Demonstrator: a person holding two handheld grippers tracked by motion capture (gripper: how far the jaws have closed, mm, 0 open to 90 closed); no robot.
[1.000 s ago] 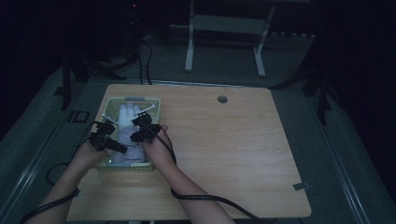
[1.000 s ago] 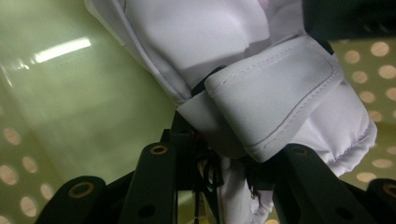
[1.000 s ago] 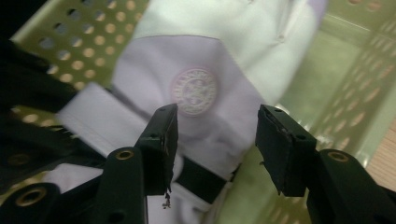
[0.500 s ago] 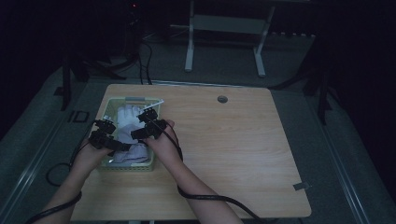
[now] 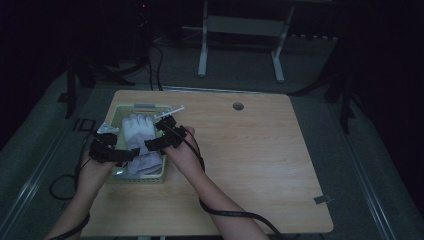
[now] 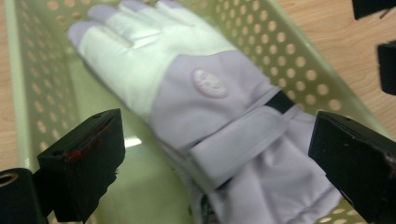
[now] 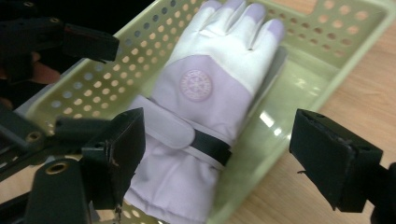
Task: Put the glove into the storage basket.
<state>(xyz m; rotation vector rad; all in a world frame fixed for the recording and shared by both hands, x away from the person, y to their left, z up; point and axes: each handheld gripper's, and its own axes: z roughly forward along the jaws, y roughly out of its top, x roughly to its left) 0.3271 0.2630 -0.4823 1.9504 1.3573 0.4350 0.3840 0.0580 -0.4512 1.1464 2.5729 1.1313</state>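
Here both claws, left (image 5: pixel 129 154) and right (image 5: pixel 156 134), gape empty above a wooden table (image 5: pixel 260 165), dark room around.

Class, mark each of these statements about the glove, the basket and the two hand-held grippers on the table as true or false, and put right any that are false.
1. The glove lies inside the perforated basket. True.
2. The left hand-held gripper is clamped on the glove's cuff. False: its jaws have just been opening and stand apart above the glove, with nothing gripped.
3. The glove's fingers are white and its back is pale lilac with a round badge. True.
4. The basket stands at the middle of the table. False: it stands near the table's left edge.
5. The right hand-held gripper is open. True.
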